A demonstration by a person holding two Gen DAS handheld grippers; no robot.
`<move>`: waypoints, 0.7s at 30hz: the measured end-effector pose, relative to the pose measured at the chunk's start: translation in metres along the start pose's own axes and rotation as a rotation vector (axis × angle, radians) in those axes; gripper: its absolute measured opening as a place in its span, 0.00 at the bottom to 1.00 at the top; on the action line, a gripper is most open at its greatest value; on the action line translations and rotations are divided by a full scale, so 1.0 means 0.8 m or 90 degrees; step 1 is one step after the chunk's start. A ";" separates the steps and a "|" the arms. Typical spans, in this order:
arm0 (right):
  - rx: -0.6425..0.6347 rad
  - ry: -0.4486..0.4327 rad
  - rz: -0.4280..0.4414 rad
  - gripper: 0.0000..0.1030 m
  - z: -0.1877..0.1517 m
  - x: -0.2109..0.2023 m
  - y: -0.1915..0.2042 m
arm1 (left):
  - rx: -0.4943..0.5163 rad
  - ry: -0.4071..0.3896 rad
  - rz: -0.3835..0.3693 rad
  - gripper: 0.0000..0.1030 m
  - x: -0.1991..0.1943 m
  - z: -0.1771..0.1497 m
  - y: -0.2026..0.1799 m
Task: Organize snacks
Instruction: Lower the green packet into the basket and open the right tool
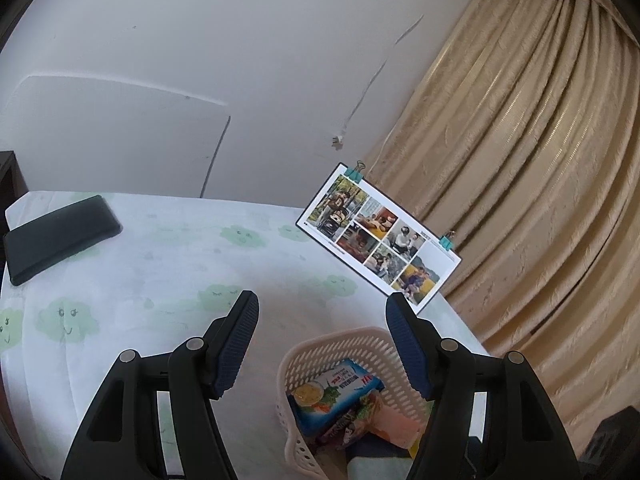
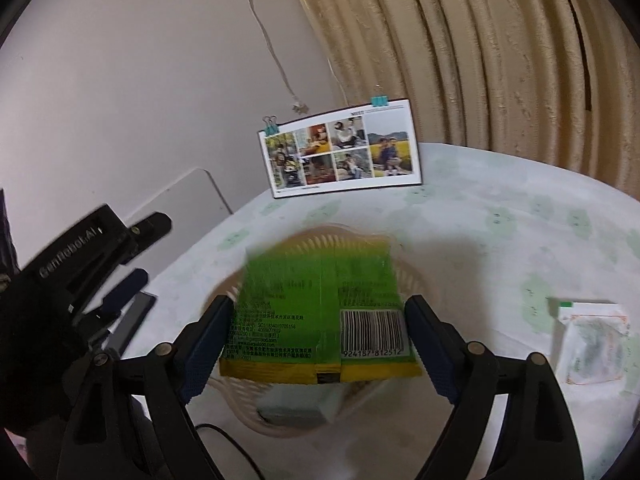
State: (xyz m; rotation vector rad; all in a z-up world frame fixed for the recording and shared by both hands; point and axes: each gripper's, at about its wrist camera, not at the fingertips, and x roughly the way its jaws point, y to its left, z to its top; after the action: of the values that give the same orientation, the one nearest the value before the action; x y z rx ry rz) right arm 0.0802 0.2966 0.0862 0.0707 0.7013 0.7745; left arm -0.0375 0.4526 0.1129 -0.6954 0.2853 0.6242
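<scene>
Under my jaws the table (image 1: pixel 168 264) wears a white cloth printed with pale green smiling clouds. A cream plastic basket (image 1: pixel 316 356) sits on it near the front edge (snack packets lie inside). A photo calendar (image 1: pixel 380 236) stands at the back by the curtain. A dark flat case (image 1: pixel 56 236) lies far to the left, and a white packet (image 2: pixel 592 344) lies to the right, well apart from the basket.

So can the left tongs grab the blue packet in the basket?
Probably yes. The left tongs are open and empty, just above the basket. The blue packet lies on top of the other snacks, with nothing over it.
</scene>
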 end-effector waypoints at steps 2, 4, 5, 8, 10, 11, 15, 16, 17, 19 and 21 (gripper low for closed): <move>0.006 -0.004 0.009 0.84 -0.001 -0.003 -0.002 | 0.001 0.005 -0.002 0.65 0.002 0.000 -0.001; 0.016 -0.006 0.014 0.85 -0.003 -0.007 -0.005 | 0.005 0.007 -0.004 0.65 0.002 -0.001 -0.002; 0.022 -0.008 0.014 0.85 -0.004 -0.009 -0.007 | 0.007 0.007 -0.004 0.65 0.002 -0.001 -0.002; 0.037 -0.016 0.013 0.85 -0.008 -0.018 -0.014 | 0.015 0.009 -0.007 0.65 0.002 -0.004 -0.006; 0.044 -0.023 0.008 0.85 -0.010 -0.023 -0.018 | 0.021 0.010 -0.008 0.65 0.002 -0.006 -0.008; 0.048 -0.026 0.004 0.85 -0.012 -0.026 -0.020 | 0.024 0.011 -0.010 0.65 0.002 -0.007 -0.010; 0.067 -0.036 -0.012 0.85 -0.019 -0.038 -0.033 | 0.043 0.017 -0.020 0.65 0.003 -0.011 -0.018; 0.072 -0.038 -0.022 0.85 -0.022 -0.041 -0.038 | 0.049 0.018 -0.023 0.65 0.003 -0.012 -0.020; 0.076 -0.040 -0.030 0.85 -0.024 -0.044 -0.041 | 0.058 0.018 -0.027 0.65 0.002 -0.014 -0.025; 0.087 -0.046 -0.049 0.85 -0.029 -0.049 -0.051 | 0.073 0.018 -0.032 0.65 0.001 -0.017 -0.031; 0.102 -0.050 -0.061 0.85 -0.033 -0.056 -0.062 | 0.084 0.018 -0.038 0.65 0.000 -0.020 -0.036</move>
State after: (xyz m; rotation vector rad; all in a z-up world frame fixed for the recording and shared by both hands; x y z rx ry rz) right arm 0.0721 0.2259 0.0753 0.2103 0.6853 0.6194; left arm -0.0201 0.4247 0.1158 -0.5841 0.3276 0.5346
